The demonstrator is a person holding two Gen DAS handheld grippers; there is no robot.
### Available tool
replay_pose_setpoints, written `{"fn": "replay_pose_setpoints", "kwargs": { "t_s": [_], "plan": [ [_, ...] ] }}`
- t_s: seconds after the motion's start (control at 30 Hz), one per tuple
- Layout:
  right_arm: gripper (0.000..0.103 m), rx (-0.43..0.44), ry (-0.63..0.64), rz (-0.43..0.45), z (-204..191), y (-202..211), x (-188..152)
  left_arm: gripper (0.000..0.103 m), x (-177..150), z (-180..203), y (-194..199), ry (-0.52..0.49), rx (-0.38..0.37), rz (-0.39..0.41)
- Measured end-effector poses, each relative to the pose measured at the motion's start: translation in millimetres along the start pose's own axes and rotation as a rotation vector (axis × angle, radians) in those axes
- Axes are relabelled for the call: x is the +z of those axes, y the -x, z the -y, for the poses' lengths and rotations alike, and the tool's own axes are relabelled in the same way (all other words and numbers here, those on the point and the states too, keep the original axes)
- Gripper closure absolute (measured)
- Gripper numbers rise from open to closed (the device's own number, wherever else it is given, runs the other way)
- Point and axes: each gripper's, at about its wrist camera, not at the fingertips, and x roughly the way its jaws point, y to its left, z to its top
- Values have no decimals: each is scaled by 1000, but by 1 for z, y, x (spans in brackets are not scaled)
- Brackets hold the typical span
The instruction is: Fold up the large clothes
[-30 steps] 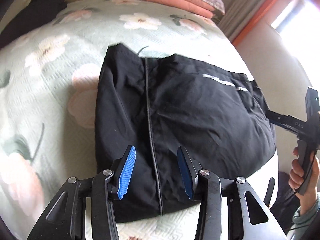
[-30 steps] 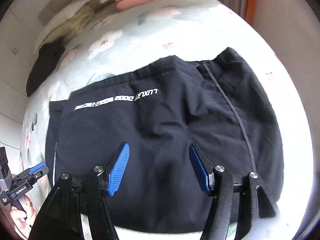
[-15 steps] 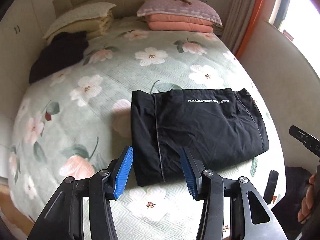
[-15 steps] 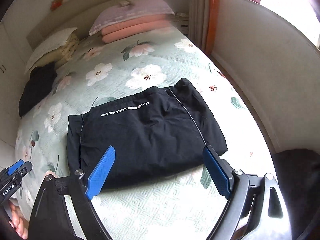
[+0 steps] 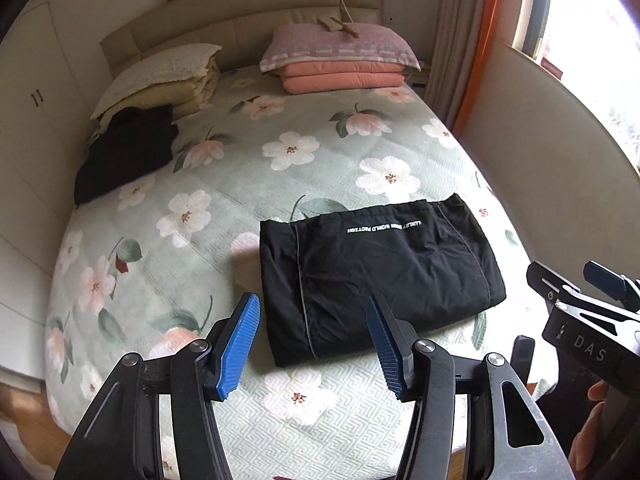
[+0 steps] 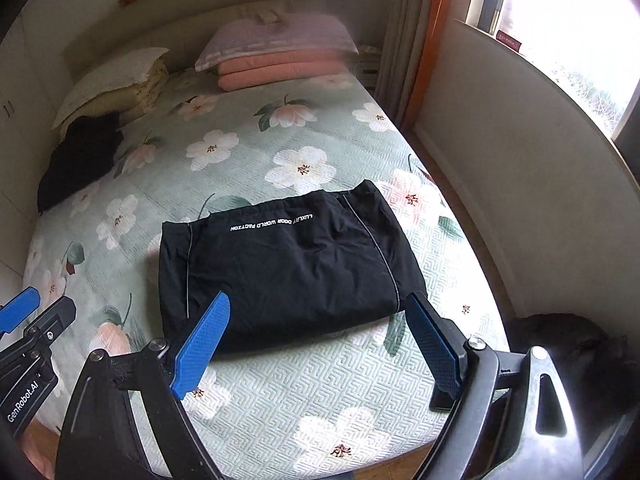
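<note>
White lettering on the folded black garment (image 6: 288, 264) reads upside down as "LUXLRY DOOR WORLD FACTION" (as best I can make out). The handle at the lower left of my right view says "GenRobot.AI"; the one at the lower right of my left view shows "DAS". My left gripper (image 5: 312, 346) is spread open and holds nothing, and my right gripper (image 6: 316, 346) gapes wider, also holding nothing. The garment lies flat mid-frame on the flowered bedspread (image 6: 248, 392).

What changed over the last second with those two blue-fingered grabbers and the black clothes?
Both pulled back and up from the folded black garment. The left gripper and right gripper hold nothing; the right one's jaws spread wider. The garment stayed folded in place on the floral bedspread.
</note>
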Motion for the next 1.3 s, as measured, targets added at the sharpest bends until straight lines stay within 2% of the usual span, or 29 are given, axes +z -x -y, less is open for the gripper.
{"fn": "replay_pose_setpoints", "kwargs": {
  "t_s": [0.23,0.4,0.7,1.07,1.17,1.3],
  "plan": [
    [12,-22,8,25,-9,17,17,45,13,-17,11,13,-13,50],
    [12,-22,11,11,-8,11,20,45,16,-18,2,-9,8,35],
    [12,4,37,-5,5,1,20,45,14,3,6,-19,45,27],
    [12,60,121,-10,34,-1,37,45,10,45,18,56,49,-12],
    [12,73,139,-13,40,-3,40,45,11,51,18,72,20,-17],
    [12,82,154,-21,46,-7,40,45,13,59,17,78,57,-20]
  ]
}}
